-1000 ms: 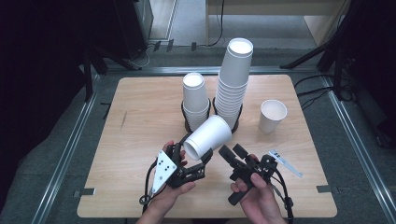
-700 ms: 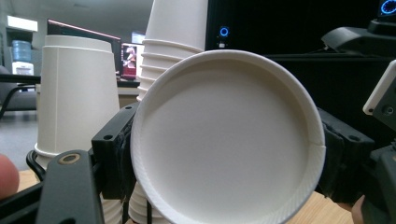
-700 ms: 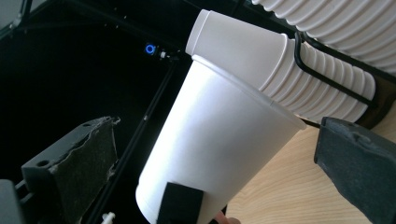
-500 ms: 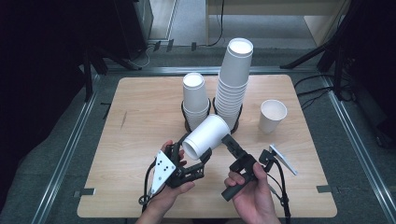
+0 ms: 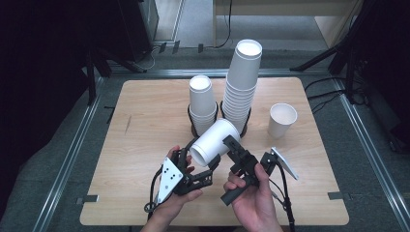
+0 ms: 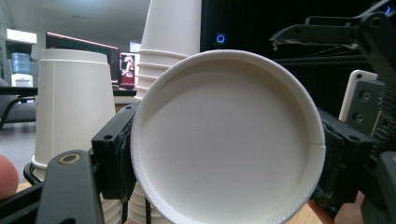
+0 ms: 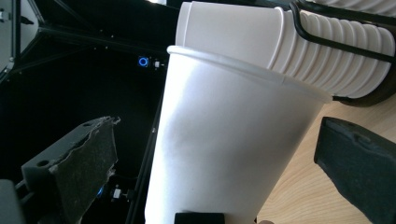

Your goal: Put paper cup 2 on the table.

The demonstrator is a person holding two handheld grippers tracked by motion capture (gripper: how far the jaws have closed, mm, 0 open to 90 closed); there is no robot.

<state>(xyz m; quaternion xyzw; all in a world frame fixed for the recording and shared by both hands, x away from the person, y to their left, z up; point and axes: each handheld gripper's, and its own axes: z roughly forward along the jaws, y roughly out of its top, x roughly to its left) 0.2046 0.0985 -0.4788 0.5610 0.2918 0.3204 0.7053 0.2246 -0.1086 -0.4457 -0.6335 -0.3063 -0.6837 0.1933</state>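
Table (image 5: 145, 116) of pale wood carries everything we work with, so we begin there and go down in size. On its far half stands the tall stack of white paper cups (image 5: 241, 87) in a black wire ring, and just beside it, to the left, the shorter stack of white paper cups (image 5: 202, 104) in a ring of its own. Well apart from both, to the right, one single white paper cup (image 5: 282, 119) stands upright with its mouth up; we judge that this one is already separated and set down.

The white paper cup that we hold (image 5: 212, 142) is lifted above the near middle of the table, tilted, with its open mouth turned toward us. Our left gripper (image 5: 200, 166) is clamped on its rim, one jaw inside and one outside, as the left gripper view shows around the cup's mouth (image 6: 226, 140). Our right gripper (image 5: 231, 145) reaches along the cup's side; in the right gripper view its two jaws stand apart on both sides of the cup wall (image 7: 229, 154) and do not press it.

So the work seems partly done: one cup stands alone, and one is in hand. It may be a nested pair that must be pulled apart, but we cannot tell. What is left is to take it over, place it upright, and go on with the stacks.
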